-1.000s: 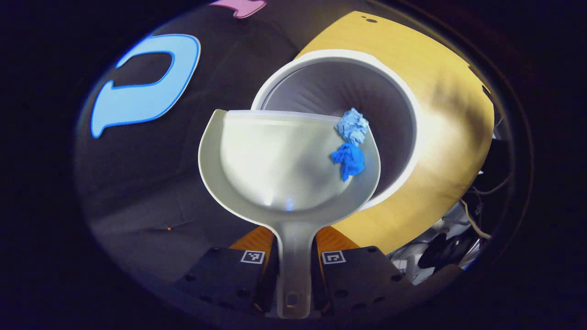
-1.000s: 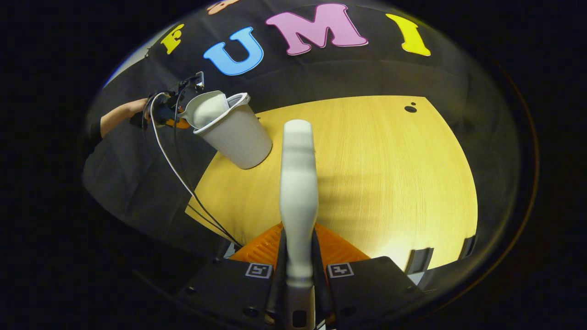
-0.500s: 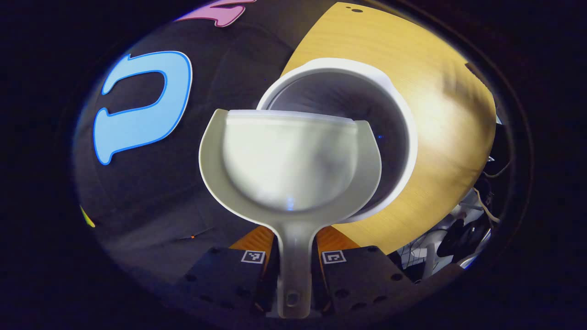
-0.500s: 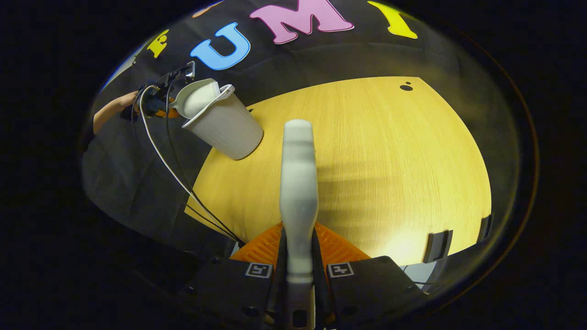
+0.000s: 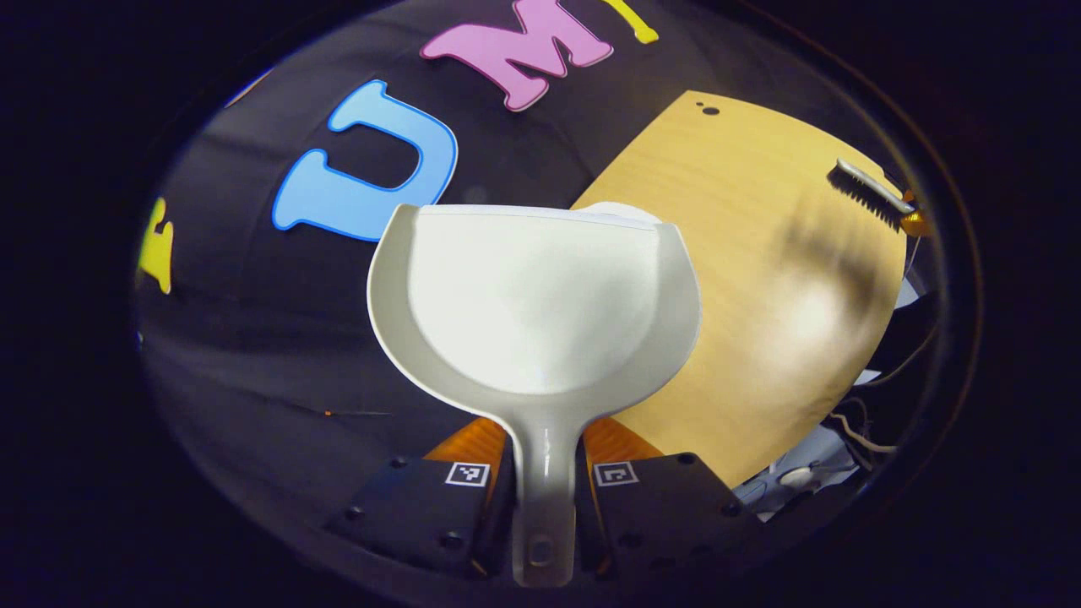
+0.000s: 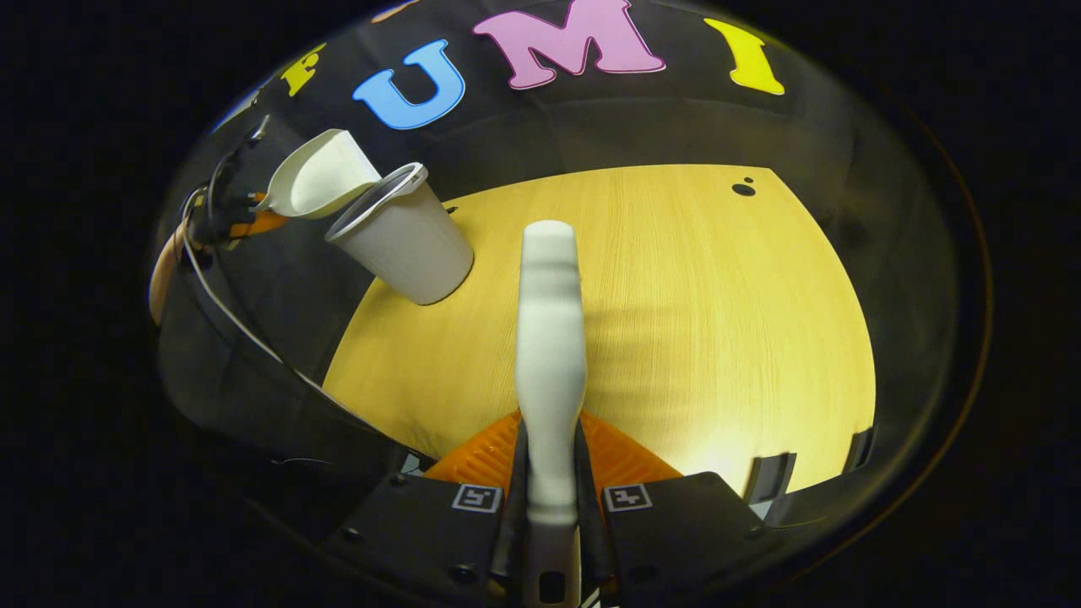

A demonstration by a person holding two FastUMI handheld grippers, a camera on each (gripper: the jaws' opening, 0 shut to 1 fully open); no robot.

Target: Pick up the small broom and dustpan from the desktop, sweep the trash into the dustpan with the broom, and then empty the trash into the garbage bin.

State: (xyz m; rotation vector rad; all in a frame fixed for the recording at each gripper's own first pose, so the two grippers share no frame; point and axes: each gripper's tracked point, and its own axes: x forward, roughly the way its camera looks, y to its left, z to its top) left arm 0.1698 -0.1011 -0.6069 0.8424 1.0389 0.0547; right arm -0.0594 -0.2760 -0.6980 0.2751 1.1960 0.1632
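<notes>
My left gripper [image 5: 545, 447] is shut on the handle of the white dustpan [image 5: 532, 295], whose scoop holds nothing. In the right gripper view the dustpan [image 6: 317, 181] hangs in the air just left of and above the rim of the white garbage bin [image 6: 401, 236], which stands at the table's far left corner. A sliver of the bin's rim [image 5: 621, 211] peeks over the pan's front edge. My right gripper [image 6: 549, 460] is shut on the white broom [image 6: 549, 338]. The broom's dark bristles [image 5: 866, 194] hang above the table's far side.
The wooden table [image 6: 676, 321] is bare around the bin, with a small dark hole [image 6: 743, 189] near its back edge. A hand and cables [image 6: 181, 253] trail from the left gripper. Cables and clutter [image 5: 836, 439] lie below the table's edge.
The two blue paper wads slid out of the dustpan and are gone from sight. The dustpan then lifted up and back from the bin's mouth. The broom stayed about where it was.
</notes>
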